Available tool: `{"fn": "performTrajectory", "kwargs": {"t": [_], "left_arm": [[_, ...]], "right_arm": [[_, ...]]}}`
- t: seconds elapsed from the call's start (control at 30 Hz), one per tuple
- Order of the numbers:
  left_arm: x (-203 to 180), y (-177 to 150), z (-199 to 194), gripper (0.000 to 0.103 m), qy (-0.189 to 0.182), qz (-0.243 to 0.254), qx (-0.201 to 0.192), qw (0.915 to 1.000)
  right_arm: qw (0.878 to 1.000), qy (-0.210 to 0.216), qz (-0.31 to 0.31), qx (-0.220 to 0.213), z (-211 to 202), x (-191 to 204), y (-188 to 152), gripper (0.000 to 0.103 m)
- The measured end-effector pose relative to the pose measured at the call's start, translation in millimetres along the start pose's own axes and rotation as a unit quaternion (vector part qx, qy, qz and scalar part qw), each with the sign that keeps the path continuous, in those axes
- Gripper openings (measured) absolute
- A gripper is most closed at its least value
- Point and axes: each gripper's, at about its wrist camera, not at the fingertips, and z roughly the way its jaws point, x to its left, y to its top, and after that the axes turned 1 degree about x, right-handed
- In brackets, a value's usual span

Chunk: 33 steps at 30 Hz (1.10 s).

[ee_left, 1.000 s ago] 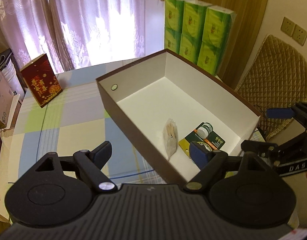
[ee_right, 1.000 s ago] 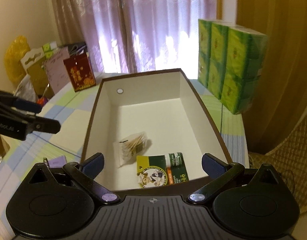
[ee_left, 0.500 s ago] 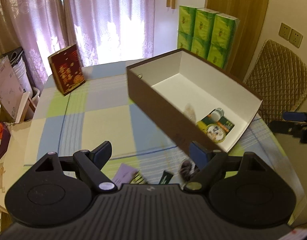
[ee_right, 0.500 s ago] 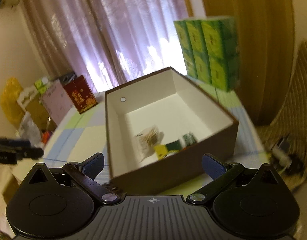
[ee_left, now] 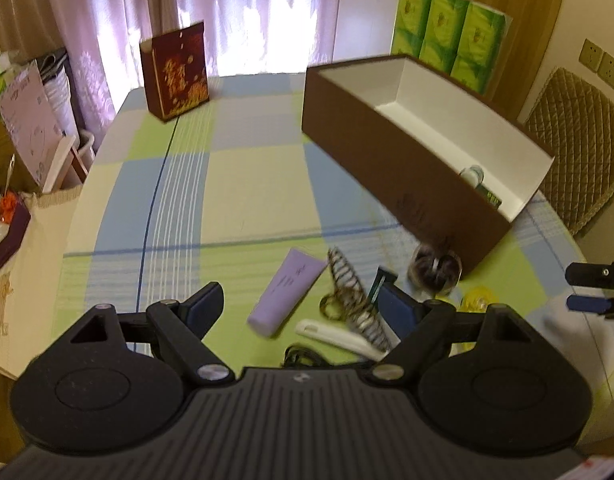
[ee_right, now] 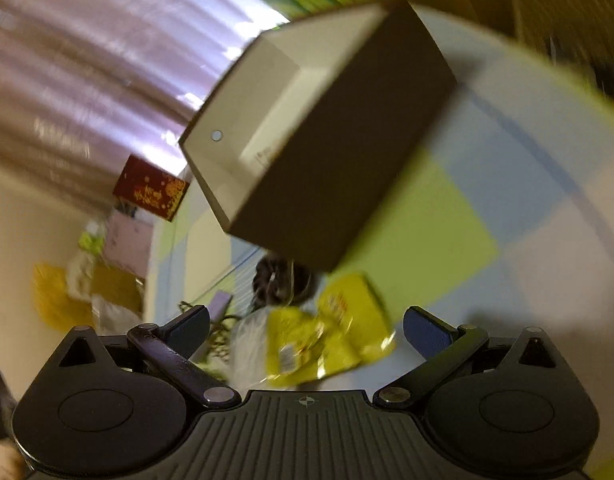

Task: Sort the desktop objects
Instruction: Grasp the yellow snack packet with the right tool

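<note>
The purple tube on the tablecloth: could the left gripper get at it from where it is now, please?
Probably yes. The left gripper is open and empty, and the purple tube lies flat just ahead between its fingers, uncovered. The metal spring alongside may get nudged.

A brown box (ee_left: 391,160) (white inside) sits on the blue-green-cream checked tablecloth (ee_left: 243,184).
</note>
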Motion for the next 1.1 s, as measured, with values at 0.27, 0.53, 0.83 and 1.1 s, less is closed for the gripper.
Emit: {"fn": "performTrajectory", "kwargs": {"t": [0.27, 0.53, 0.83, 1.1], "left_arm": [[19, -20, 16, 0.081, 0.0, -0.009, 0.03, 0.9995], [32, -20, 24, 0.081, -0.002, -0.009, 0.038, 0.9992], [41, -18, 34, 0.081, -0.007, -0.006, 0.049, 0.9988], [46, -20, 40, 0.081, -0.009, -0.008, 0.057, 0.9983]], "right_arm": [[0.98, 0.069, 0.189, 0.006, 21, -38, -31, 0.087], [0.952, 0.091, 0.293, -0.01, 48, -60, -57, 0.058], [0.936, 0.073, 0.338, -0.067, 60, -63, -51, 0.031], [0.946, 0.083, 0.304, -0.08, 63, -63, -48, 0.007]]}}
